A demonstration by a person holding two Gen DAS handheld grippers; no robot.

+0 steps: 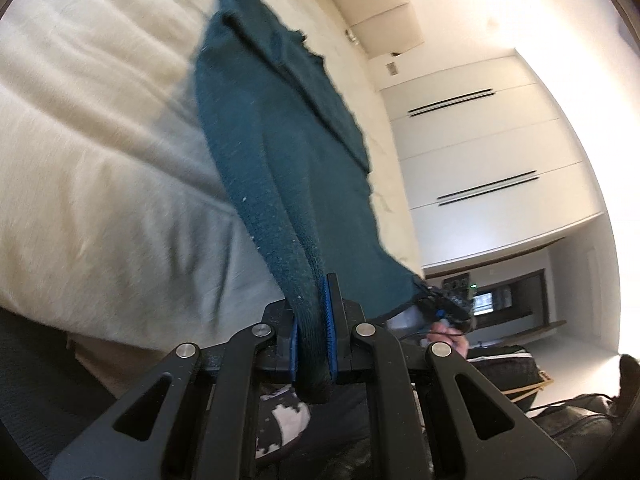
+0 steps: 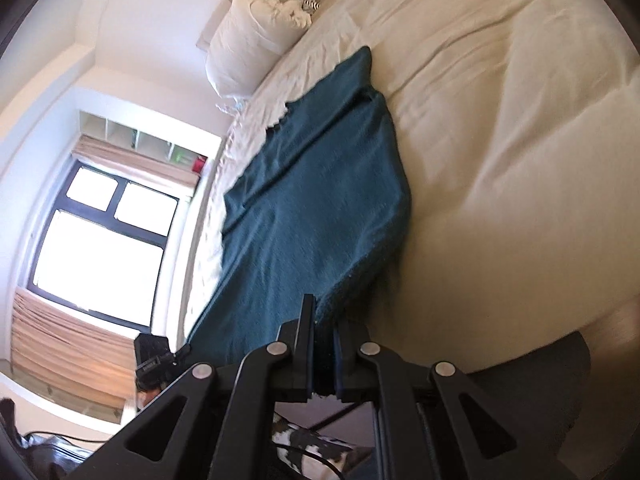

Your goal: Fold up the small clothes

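A teal knitted garment [image 1: 280,152] is stretching between two hand-held tools above a cream-sheeted bed [image 1: 100,160], its far end trailing down onto the bedding. In the left wrist view, the left tool [image 1: 316,320] is clamping a thick rolled edge of the garment between its blue pads [image 1: 329,312], the jaws drawn together with the fabric bunched and hanging out behind them. To the left of the cloth, the bed is lying open in broad rumpled folds; to the right, a narrow strip of sheet is running along the mattress edge before the white wardrobe doors [image 1: 480,152] begin. At the lower right of that view, the right tool [image 1: 444,306] is showing small at the garment's other near corner, with part of a hand [image 1: 444,336] beneath it.

In the right wrist view, a bright window [image 2: 100,240] is filling the left side, with the left tool [image 2: 158,360] showing dark below it. The garment [image 2: 312,208] is spreading from the near corner up across the middle, its frayed far edge resting on the sheet near a white pillow [image 2: 256,44]. The right tool [image 2: 322,344] is pinching the near corner, jaws nearly closed on the cloth. Right of the garment's edge, bare bedding [image 2: 520,140] is extending wide and uncluttered.
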